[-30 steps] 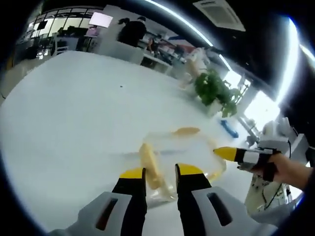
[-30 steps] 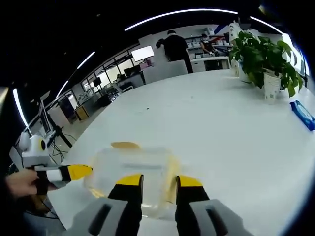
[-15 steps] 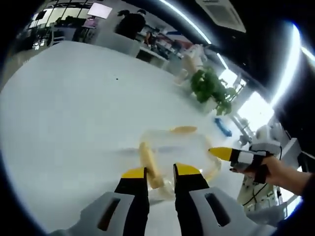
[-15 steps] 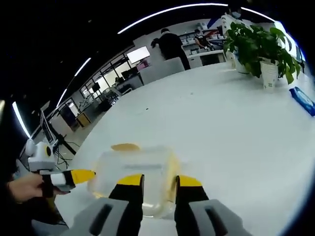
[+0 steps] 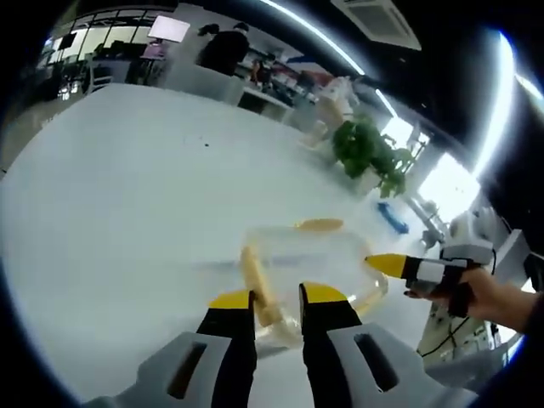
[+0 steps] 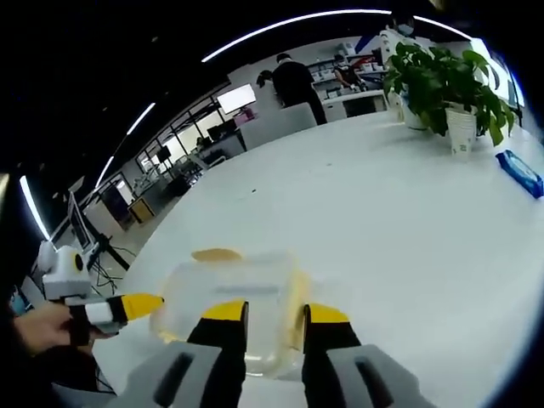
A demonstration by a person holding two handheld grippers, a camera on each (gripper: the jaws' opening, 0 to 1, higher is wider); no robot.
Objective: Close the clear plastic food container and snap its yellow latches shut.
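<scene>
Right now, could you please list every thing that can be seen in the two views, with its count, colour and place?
clear plastic food container: one, see-through, on the table just ahead of both grippers
yellow latches: at least three, yellow, on the container's edges
white table: one, white, under everything
potted green plant: one, green in a white pot, far table edge
flat blue item: one, blue, on the table near the plant
person in dark clothes: one, standing beyond the table
left gripper: one, yellow-tipped, jaws slightly apart at the container
right gripper: one, yellow-tipped, jaws slightly apart at the container
hand: one, holding the right gripper
</scene>
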